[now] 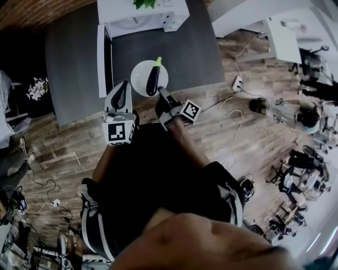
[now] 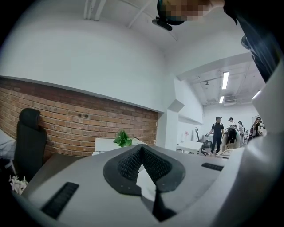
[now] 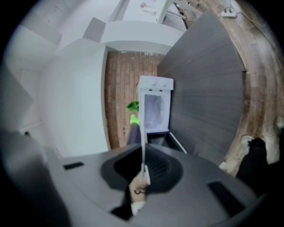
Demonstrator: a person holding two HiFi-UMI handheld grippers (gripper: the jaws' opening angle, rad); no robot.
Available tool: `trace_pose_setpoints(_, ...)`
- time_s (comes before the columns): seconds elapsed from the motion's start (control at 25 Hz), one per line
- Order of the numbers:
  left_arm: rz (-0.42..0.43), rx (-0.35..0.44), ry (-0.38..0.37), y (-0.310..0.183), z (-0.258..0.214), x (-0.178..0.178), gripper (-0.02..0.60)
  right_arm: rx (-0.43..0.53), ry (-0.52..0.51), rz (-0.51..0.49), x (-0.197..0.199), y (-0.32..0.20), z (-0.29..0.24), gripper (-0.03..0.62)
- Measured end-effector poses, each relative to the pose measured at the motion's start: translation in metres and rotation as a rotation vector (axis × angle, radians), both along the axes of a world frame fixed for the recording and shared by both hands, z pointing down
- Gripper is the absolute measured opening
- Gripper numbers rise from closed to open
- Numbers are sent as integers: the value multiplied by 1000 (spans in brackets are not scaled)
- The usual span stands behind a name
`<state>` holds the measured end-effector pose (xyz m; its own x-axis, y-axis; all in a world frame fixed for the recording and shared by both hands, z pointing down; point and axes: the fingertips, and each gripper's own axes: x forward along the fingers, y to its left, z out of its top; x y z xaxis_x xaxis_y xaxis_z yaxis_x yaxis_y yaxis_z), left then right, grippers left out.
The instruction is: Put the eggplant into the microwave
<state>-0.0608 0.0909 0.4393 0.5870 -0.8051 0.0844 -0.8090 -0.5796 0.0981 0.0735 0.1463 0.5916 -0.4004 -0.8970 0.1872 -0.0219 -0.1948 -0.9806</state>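
**Eggplant on its plate, door open, not yet inside**

My right gripper (image 1: 161,94) has its jaws pinched narrow on the near rim of the white plate (image 1: 138,79). In the right gripper view the rim runs edge-on between the pads. The eggplant (image 1: 153,78) lies lengthwise on that plate, with its green stem pointing away from me toward the microwave (image 1: 142,13). My left gripper (image 1: 124,88) sits just beside the plate on its left. Its jaws are closed tip to tip with nothing between them, so it is carrying nothing.

I judge the task to be past the midpoint. The eggplant is secured by way of its plate, and the microwave door (image 1: 101,60) stands swung wide open (so there is no door work to do before loading). The lit cavity shows straight ahead in the right gripper view, lined up with the eggplant's stem.

What is left is the loading itself. The plate sits over the near part of the dark surface (image 1: 74,63), well short of the cavity mouth. From the steep head view I cannot tell whether it rests on the surface or is lifted just clear of it. I have yet to bring it forward, slide it into the cavity and release the rim. Shutting the door may follow, and the free left gripper looks well placed for that.
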Motion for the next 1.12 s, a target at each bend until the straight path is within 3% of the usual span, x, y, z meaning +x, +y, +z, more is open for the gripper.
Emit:
trace_pose_setpoints(0.48, 61, 3, -1, -45, -5, -9, 35, 17, -4, 27, -19, -56, -3, 40)
trace_pose_setpoints(0.76, 18, 2, 3, -68, -4, 0, 35, 22, 0, -37, -8, -87, -2, 40)
trace_pose_setpoints(0.88, -27, -3, 32, -79, -4, 3, 35, 36, 14, -85, -1, -102, 4, 40)
trace_pose_setpoints(1.12, -115, 11, 8, -103, -3, 20, 35, 6, 35, -175, 22, -135, 21, 40)
